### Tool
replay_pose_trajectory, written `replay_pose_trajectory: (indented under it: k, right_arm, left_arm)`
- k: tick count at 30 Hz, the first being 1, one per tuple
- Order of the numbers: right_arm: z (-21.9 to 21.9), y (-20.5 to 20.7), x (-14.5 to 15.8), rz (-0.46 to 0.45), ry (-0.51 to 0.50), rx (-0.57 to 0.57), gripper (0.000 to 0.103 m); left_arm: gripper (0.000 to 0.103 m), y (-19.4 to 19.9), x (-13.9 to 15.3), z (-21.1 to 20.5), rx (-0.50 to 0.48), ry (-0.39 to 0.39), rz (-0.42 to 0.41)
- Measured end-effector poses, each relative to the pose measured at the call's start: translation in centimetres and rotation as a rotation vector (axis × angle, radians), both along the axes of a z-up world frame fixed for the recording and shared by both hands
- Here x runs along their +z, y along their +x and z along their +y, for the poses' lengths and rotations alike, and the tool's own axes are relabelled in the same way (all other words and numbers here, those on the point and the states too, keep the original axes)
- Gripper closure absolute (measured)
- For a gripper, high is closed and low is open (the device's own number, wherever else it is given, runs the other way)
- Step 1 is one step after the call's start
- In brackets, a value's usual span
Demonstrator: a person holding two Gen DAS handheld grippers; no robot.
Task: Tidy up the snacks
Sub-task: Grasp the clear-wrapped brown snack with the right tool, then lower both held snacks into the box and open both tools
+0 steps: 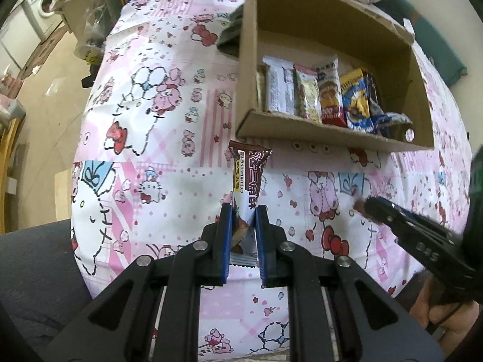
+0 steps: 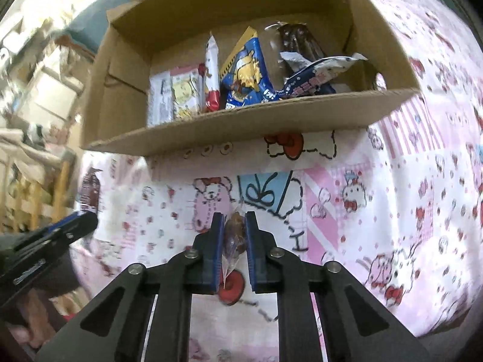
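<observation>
L tongs (image 1: 244,211) grip choc wafer pack (image 1: 247,178), R tongs (image 2: 235,218) grip wrapped candy (image 2: 234,232) (both clamped); next: drop into far cardboard box (image 1: 317,132).

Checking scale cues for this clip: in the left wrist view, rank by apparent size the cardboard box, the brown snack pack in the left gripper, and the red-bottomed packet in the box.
1. cardboard box
2. brown snack pack, though nearness to the camera enlarges it
3. red-bottomed packet

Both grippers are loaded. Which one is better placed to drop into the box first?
Right, probably. The right gripper holds a small clear-wrapped candy facing the cardboard box, below its emptier right end. The left gripper holds a brown snack bar, left of the box's near corner.
</observation>
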State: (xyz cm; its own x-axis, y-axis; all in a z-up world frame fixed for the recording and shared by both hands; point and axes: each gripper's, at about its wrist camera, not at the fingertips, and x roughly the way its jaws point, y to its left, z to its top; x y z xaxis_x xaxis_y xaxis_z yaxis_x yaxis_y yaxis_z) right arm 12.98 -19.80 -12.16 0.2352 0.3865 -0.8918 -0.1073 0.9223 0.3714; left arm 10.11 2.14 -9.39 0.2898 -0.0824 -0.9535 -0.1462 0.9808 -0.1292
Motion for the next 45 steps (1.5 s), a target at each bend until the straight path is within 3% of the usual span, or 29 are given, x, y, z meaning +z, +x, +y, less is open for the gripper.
replay_pose_trajectory:
  k: [4, 8, 16, 25, 33, 45]
  right_arm:
    - [-1.8, -0.6, 2.9, -0.032, 0.14, -0.052, 0.089]
    - [-4.2, -1.2, 7.2, -0.159, 0.257, -0.087, 0.089]
    - [-6.8, 1.1, 11.0, -0.28, 0.312, -0.111, 0.089]
    - [-7.7, 5.6, 10.4, -0.309, 0.287, -0.155, 0.089]
    - [-7.9, 8.9, 7.7, -0.262, 0.271, -0.197, 0.089]
    - [-7.1, 10.0, 5.9, -0.2, 0.308, -0.186, 0.084]
  left_arm:
    - [0.091, -0.3, 1.7, 0.9, 0.034, -0.007, -0.063]
    - [0.091, 0.1, 4.6, 1.4, 0.056, -0.021, -0.154]
    - [0.091, 3.4, 9.5, 0.6, 0.017, -0.028, -0.259]
    - [0.091, 8.0, 10.4, -1.8, -0.032, 0.008, -0.279]
    - [0.091, 12.0, 8.0, -5.0, -0.078, 0.034, -0.23]
    - [0.091, 14.2, 4.3, -7.2, -0.097, 0.071, -0.161]
